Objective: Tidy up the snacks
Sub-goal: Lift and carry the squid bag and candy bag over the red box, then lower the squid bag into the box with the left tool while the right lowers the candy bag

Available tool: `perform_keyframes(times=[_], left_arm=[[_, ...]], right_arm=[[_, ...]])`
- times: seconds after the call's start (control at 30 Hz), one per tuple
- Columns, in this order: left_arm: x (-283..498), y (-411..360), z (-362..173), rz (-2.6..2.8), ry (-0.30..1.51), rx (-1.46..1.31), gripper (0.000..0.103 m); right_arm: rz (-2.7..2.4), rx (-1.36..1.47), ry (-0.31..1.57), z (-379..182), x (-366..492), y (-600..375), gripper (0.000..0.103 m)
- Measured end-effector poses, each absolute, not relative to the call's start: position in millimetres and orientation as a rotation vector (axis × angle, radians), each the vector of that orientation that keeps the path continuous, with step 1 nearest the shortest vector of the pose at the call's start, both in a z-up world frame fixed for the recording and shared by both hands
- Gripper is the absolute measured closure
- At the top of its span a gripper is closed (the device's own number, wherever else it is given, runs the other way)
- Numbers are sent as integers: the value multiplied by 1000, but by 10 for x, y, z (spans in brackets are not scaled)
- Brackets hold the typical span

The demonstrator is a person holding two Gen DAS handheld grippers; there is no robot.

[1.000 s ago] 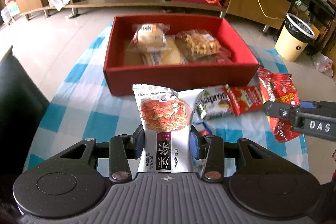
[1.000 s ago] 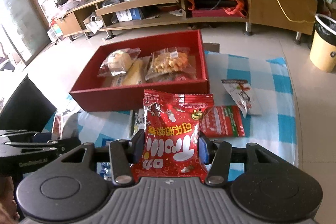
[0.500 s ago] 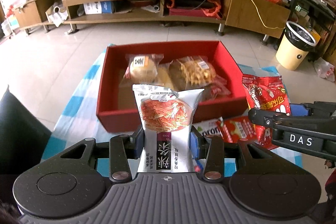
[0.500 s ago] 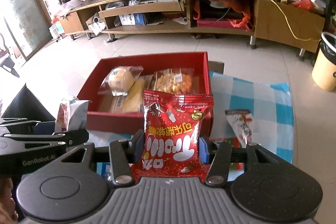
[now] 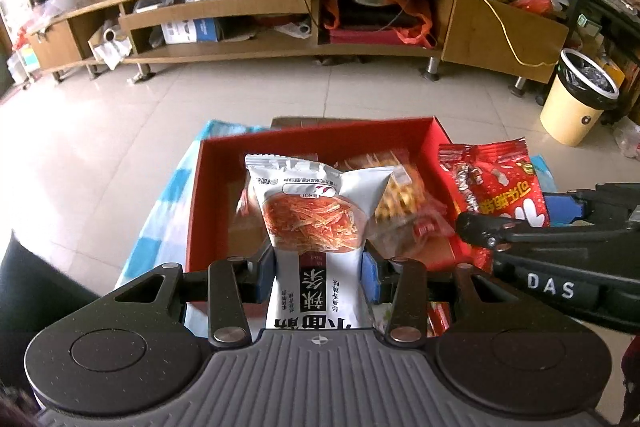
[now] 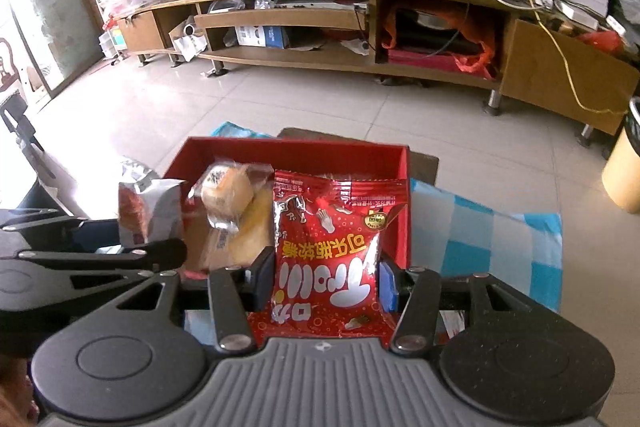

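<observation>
My left gripper [image 5: 318,277] is shut on a white snack packet [image 5: 316,223] printed with orange strips, held upright over the near wall of the red box [image 5: 436,137]. My right gripper [image 6: 322,279] is shut on a red snack packet [image 6: 328,251], also upright above the red box [image 6: 288,149]. In the box lie a wrapped bun [image 6: 226,189] and a clear bag of yellow biscuits [image 5: 400,195]. Each gripper shows in the other's view: the right gripper with the red packet [image 5: 496,187] at the right, the left gripper with the white packet [image 6: 150,211] at the left.
The box sits on a blue and white checked cloth [image 6: 480,239]. Beyond the table's far edge lie a tiled floor [image 5: 160,115] and a long wooden TV stand [image 5: 280,11]. A yellow waste bin [image 5: 576,99] stands at the right. A dark seat [image 5: 36,283] is at the left.
Both grippers have risen and moved toward the red box, each carrying its packet. The box now lies right under them and the loose snacks on the cloth have dropped out of view.
</observation>
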State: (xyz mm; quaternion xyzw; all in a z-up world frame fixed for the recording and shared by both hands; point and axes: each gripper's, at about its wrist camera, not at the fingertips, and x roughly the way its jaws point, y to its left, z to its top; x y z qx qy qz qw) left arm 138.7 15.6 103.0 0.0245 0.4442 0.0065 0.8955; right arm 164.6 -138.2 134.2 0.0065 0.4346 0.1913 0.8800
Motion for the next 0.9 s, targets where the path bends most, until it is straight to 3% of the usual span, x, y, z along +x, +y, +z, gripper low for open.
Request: perform_keyframes(times=[0.9], left_arm=[[2249, 189, 515, 64, 1019, 71, 52]], right_arm=[[394, 12, 1017, 713, 2639, -1191, 53]])
